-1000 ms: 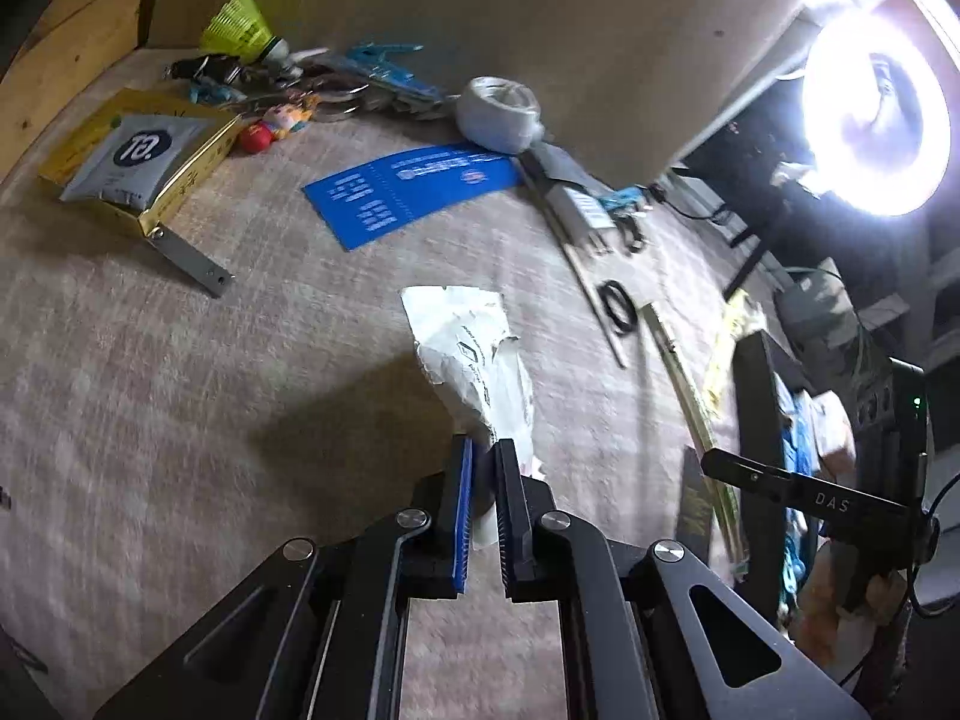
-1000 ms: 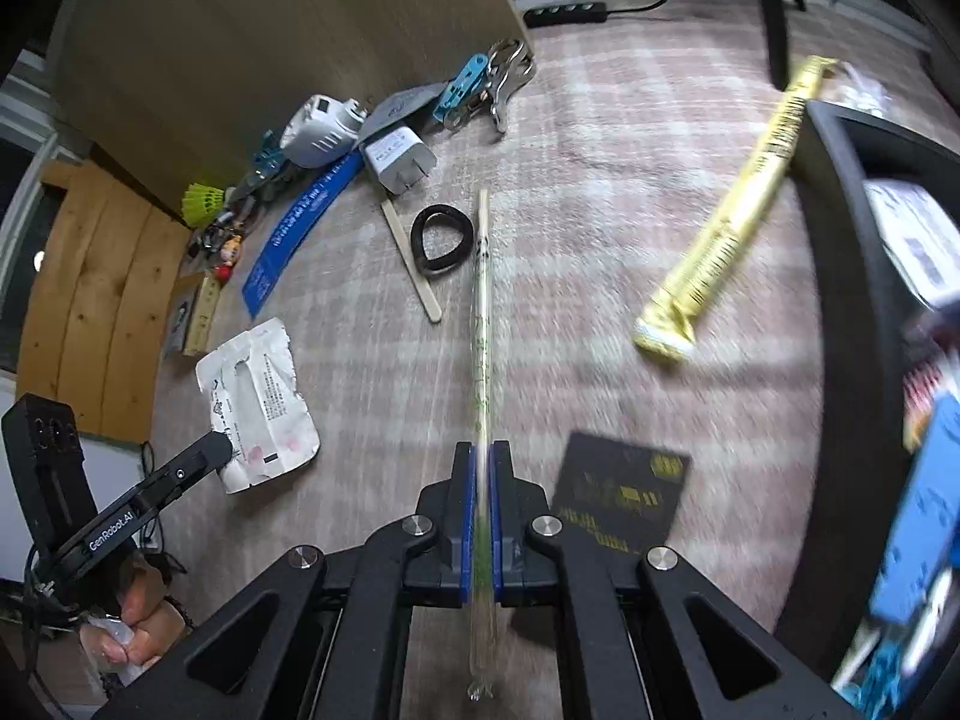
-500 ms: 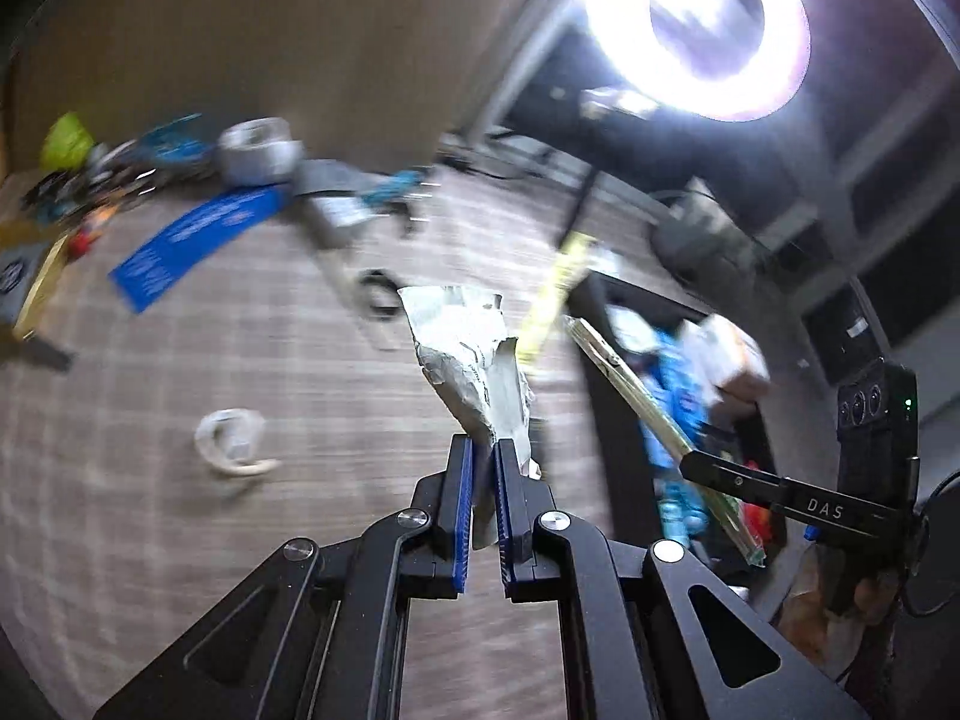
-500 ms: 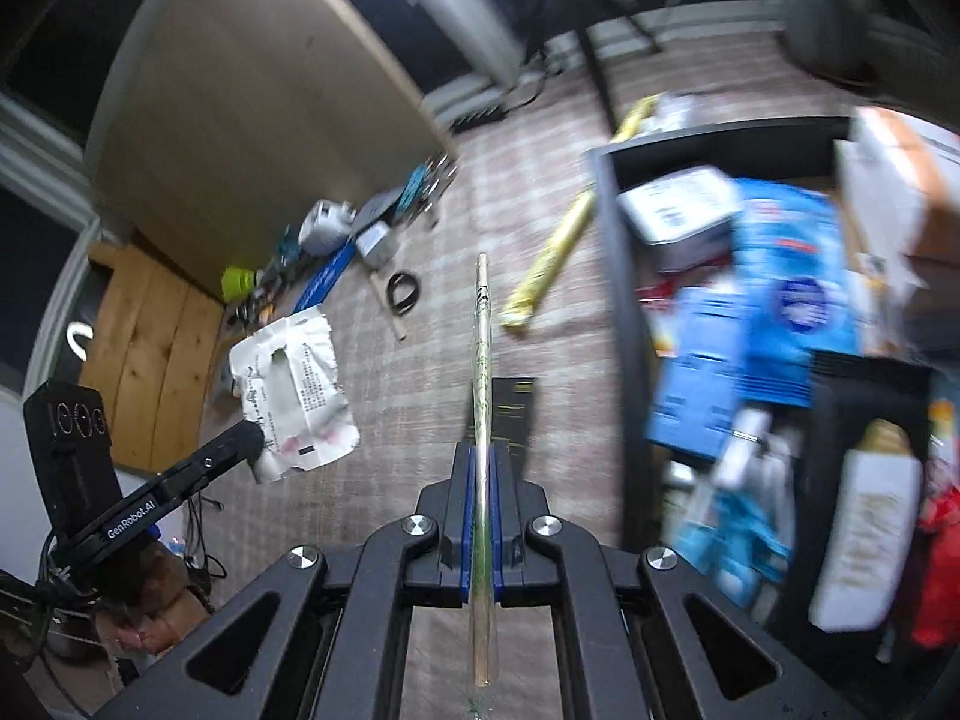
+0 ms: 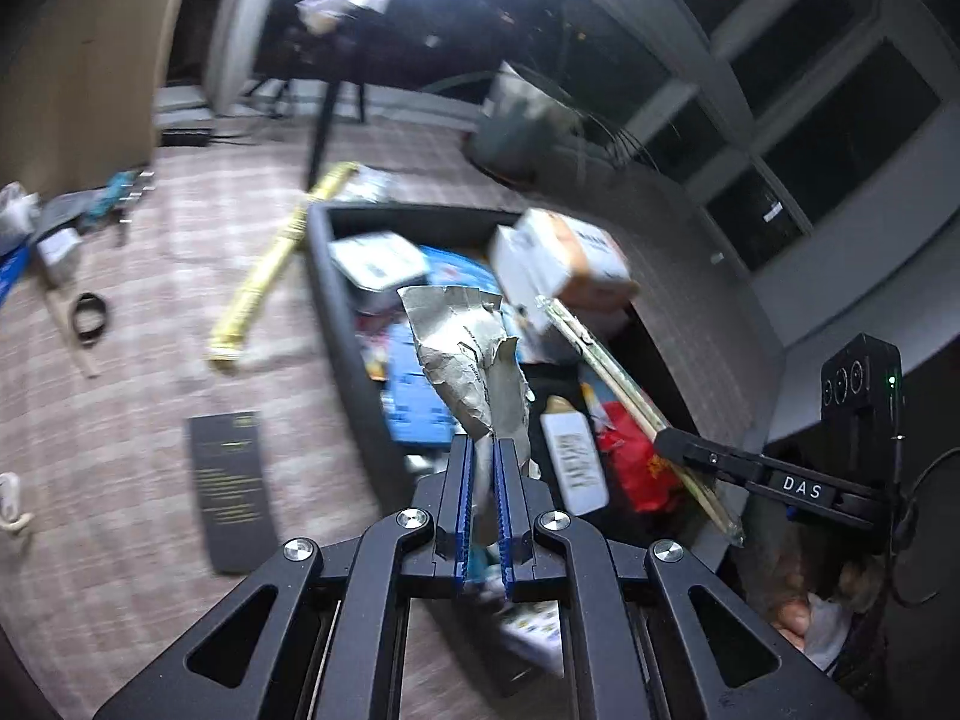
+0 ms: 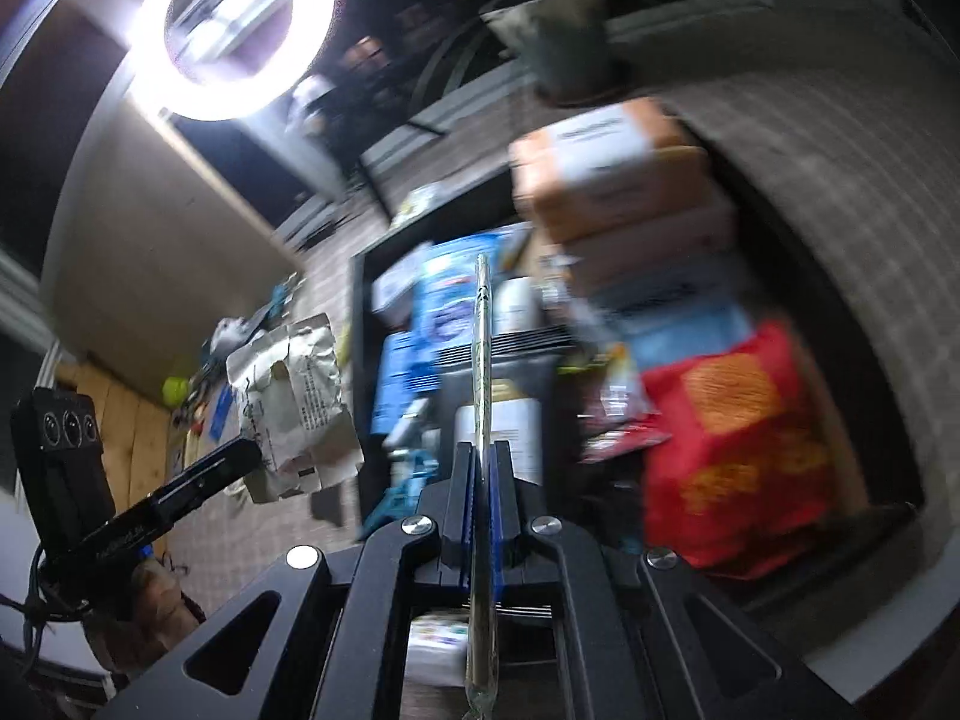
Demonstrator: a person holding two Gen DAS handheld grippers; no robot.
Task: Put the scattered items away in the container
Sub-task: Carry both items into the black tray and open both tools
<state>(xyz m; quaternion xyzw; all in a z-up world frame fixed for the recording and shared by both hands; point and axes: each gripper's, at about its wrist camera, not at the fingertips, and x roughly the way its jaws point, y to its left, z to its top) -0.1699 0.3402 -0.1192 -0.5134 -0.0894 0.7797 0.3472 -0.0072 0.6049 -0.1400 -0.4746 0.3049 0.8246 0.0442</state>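
Covering floor: checked carpet (image 5: 150, 312); ring light (image 6: 234, 30) glaring above.

A ring light (image 6: 231, 30) glares white above and left of the right gripper (image 6: 483, 450), blowing out its surroundings. The room beyond is dim. Motion blur smears the container (image 6: 840, 312) ahead; fisheye distortion bends and darkens every edge.
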